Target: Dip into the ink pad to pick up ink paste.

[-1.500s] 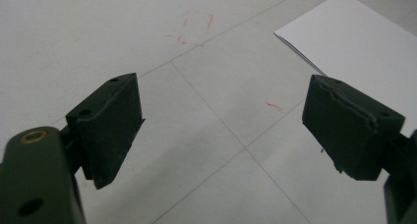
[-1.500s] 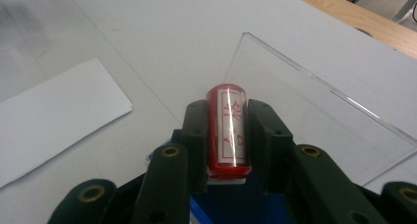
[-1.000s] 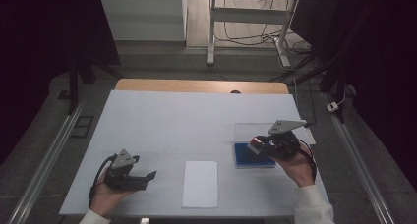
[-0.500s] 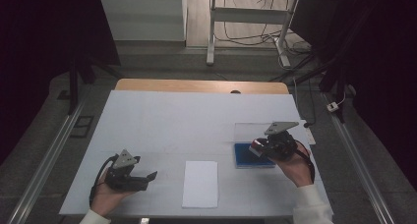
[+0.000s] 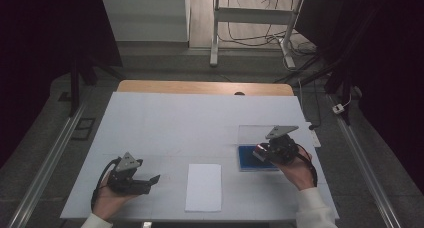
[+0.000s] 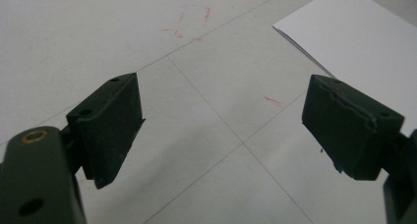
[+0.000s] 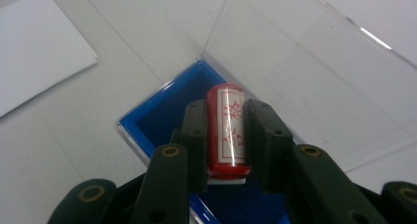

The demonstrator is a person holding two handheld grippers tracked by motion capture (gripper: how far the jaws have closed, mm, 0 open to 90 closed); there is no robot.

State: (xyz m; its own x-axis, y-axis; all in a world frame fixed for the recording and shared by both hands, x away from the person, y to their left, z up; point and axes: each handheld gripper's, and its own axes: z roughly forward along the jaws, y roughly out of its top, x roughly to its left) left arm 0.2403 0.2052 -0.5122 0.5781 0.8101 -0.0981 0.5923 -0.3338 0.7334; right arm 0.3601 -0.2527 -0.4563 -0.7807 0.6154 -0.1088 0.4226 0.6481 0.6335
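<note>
Red cylindrical stamp (image 7: 227, 130) with a white label bearing red characters sits clamped between the jaws of the right hand-held gripper (image 7: 227, 135) — jaws pressed on both sides of its barrel, stamp lying along the jaw line with its far end sticking out a little past the fingertips. Directly under and ahead of it is a blue tray (image 7: 167, 118), the base of a clear case whose transparent lid (image 7: 314, 71) stands open, hinged away on the far side. Whether the stamp touches the blue base can't be told; it is over it. In the high view the right hand-held gripper (image 5: 267, 153) sits over the blue tray (image 5: 248, 160) at the right of the white worktop (image 5: 200, 123), the person's right hand (image 5: 297, 170) behind it.

A white sheet of paper (image 5: 204, 186) lies flat near the front edge of the worktop, between the two hands, well apart from the tray. Left hand-held gripper (image 5: 150, 180) rests low at the front left — jaws wide apart, nothing between them, just bare worktop with faint grid lines and red marks (image 6: 192, 22). The paper's corner (image 6: 354, 32) shows beyond its right jaw.
</note>
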